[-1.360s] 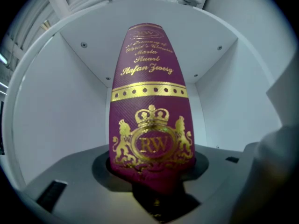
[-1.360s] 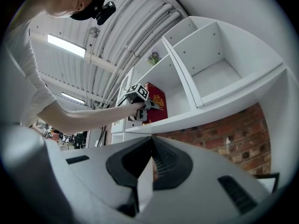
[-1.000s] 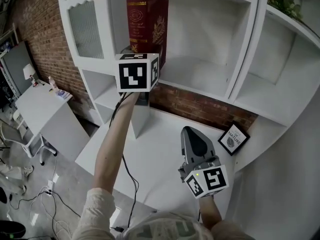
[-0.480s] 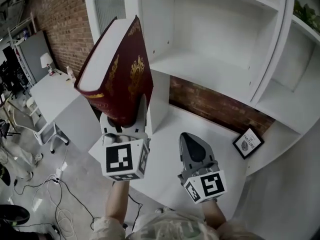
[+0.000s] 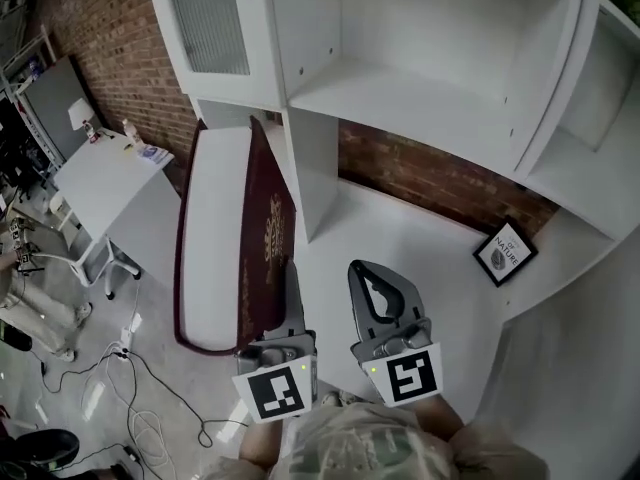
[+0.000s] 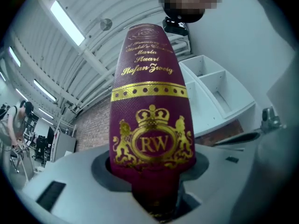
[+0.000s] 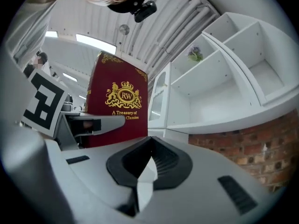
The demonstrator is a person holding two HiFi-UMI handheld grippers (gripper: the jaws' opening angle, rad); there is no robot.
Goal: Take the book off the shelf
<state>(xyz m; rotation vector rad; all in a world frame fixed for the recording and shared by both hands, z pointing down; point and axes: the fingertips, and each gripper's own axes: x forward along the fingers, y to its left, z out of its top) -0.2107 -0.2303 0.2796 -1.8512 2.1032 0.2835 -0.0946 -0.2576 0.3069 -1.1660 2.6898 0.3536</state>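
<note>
Head view: the maroon book, on the white shelf a second earlier, hung lower over the white desk, clamped by the left gripper. Left gripper view: jaws pinched its spine. Right gripper view: the right gripper was closed, seemingly empty, with a brick wall beyond.

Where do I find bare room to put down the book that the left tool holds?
The white desktop is bare between the upright panel and the framed picture. The shelf compartment above it is bare too. It is tight at the near edge, by the book and the right tool.
</note>
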